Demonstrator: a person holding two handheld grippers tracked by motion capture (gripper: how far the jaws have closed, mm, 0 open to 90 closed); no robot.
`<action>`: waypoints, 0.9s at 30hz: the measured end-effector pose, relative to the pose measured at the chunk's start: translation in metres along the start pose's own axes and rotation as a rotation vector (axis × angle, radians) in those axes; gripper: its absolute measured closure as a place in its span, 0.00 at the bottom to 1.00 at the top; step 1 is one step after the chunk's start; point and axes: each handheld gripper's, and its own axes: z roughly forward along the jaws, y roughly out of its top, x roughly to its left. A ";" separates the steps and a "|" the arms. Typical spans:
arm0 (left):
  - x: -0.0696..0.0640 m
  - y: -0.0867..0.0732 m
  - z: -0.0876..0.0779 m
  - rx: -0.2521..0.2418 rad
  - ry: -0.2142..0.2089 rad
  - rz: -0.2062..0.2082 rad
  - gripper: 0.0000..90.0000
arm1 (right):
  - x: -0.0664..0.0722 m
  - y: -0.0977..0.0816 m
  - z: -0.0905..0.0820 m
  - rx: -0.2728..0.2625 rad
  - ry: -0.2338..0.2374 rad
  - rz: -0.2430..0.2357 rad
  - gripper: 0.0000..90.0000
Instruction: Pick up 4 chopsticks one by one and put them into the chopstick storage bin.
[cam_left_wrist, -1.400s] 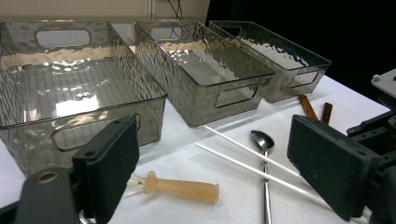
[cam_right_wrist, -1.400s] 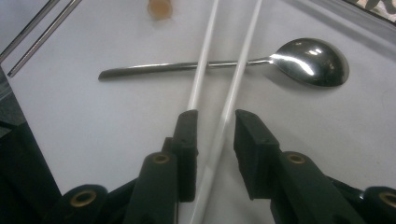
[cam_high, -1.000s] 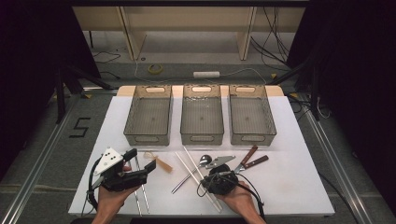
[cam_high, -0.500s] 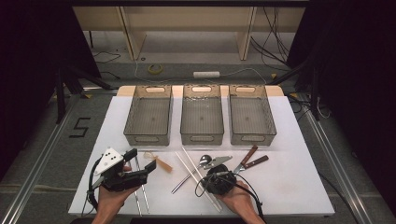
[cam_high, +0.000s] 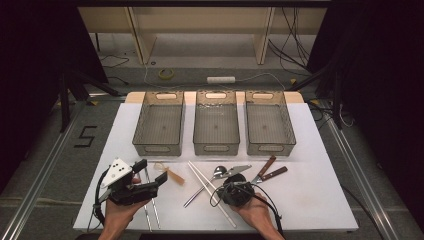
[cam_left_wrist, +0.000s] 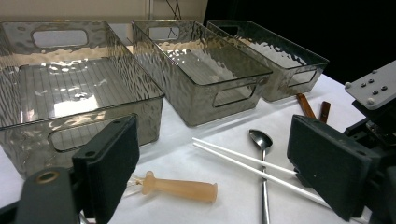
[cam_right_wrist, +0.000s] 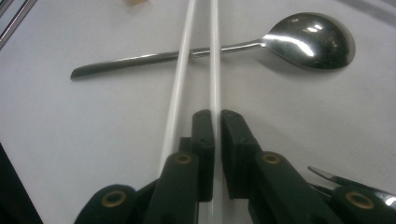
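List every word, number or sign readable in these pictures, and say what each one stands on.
"5": a dark digit marked on the grey floor left of the white table, seen in the high view.
No other text can be read; the three clear plastic bins and the cutlery carry no legible label.

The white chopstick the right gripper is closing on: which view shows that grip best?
The right gripper view: the right gripper has just been closing, one white chopstick between its pads, the second chopstick outside. The high view hides the contact under that gripper's body; the left gripper view shows both chopsticks from the side.
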 end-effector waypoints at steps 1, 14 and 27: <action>0.000 0.000 0.000 0.000 0.000 0.000 0.18 | 0.000 0.000 0.000 -0.001 0.001 0.004 0.94; -0.001 0.000 0.002 0.018 -0.024 0.015 0.18 | -0.002 0.006 -0.018 -0.042 0.010 -0.036 0.95; -0.015 0.001 0.023 0.169 -0.134 0.136 0.19 | 0.005 0.014 -0.042 -0.018 0.074 -0.201 0.95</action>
